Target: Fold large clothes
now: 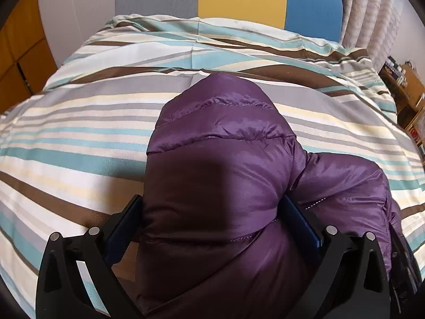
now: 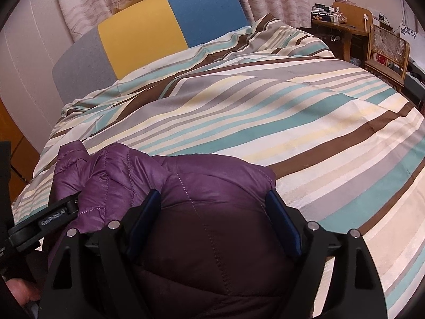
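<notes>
Left wrist view: the left gripper is clenching a bunched fold of the shiny purple quilted down jacket, which is lying on the striped duvet-covered bed.

Right wrist view: the right gripper is gripping the jacket too, likely mid-fold; next, carrying the held edge toward the grey-yellow-blue headboard. A wooden cane chair is standing beyond the bed.

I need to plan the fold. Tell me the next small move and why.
Probably carry the purple puffer jacket forward and lay it on the striped duvet. Both the left gripper and right gripper pinch thick bunches of it, so it is still bundled, not spread flat.
</notes>
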The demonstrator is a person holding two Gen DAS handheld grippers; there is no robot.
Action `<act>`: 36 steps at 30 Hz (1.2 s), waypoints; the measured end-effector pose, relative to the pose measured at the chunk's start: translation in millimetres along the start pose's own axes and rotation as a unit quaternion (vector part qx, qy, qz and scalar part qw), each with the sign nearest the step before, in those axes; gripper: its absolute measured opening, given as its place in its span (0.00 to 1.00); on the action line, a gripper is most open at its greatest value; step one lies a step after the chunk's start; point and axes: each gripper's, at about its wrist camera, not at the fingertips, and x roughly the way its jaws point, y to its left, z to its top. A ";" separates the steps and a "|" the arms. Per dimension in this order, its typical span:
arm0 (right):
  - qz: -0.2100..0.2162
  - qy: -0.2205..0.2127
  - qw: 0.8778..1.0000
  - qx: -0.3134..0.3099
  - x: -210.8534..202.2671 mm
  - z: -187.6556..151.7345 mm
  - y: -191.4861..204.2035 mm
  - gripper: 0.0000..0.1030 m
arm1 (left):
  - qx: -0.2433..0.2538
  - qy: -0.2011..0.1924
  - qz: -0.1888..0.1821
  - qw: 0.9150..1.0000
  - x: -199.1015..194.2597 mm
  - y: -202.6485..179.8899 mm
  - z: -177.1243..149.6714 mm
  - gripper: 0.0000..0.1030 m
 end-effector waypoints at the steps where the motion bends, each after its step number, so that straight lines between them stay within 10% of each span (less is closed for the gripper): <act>1: -0.003 -0.001 1.000 -0.002 0.1 -0.2 0.7 0.79 | -0.002 -0.001 -0.001 1.000 -0.4 -0.7 0.5 0.97; 16: 0.014 -0.043 0.999 0.000 -24.6 -4.6 -0.7 0.88 | -0.042 -0.070 -0.098 0.992 -99.4 37.9 -83.8 0.97; 30: 0.021 -0.039 0.998 -0.044 -64.6 -50.5 -12.2 0.98 | 0.120 -0.137 -0.007 0.983 -110.2 7.1 -115.7 0.97; 36: 0.034 0.002 0.999 -0.031 -44.8 -49.9 -15.9 0.98 | 0.090 -0.102 -0.042 0.990 -94.6 18.8 -109.0 0.97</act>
